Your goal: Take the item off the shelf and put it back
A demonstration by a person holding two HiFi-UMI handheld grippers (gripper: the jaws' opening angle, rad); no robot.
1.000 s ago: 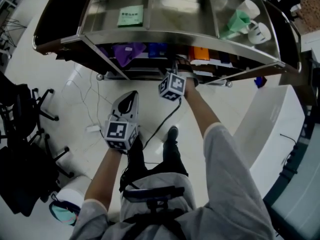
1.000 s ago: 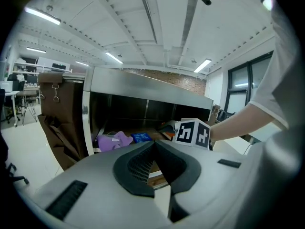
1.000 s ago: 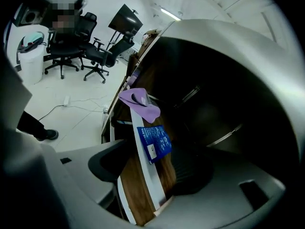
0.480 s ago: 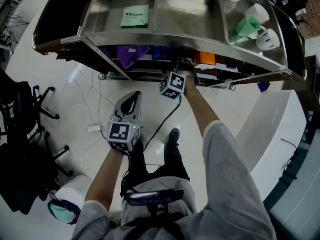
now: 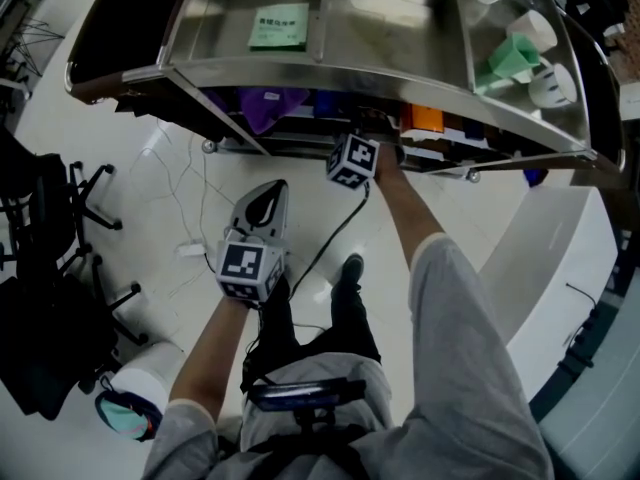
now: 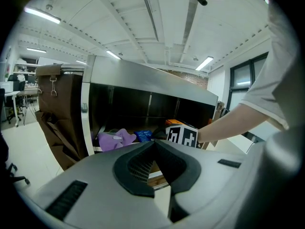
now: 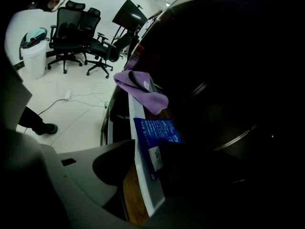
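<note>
Blue packet (image 7: 157, 130) squarely between the jaws of the right gripper (image 7: 150, 161), down on the lower tier of the steel shelf (image 5: 380, 73), standing on edge just behind the white front lip (image 7: 136, 123), near a purple cloth (image 7: 143, 92) and along from an orange box (image 5: 425, 120). Has just been closing in on that packet, yet stands partly apart, with no firm pinch to be seen. Meanwhile, out in front of the shelf over the pale floor (image 5: 170, 208), left gripper (image 6: 153, 144) pinched together at the tips and carrying nothing.
</note>
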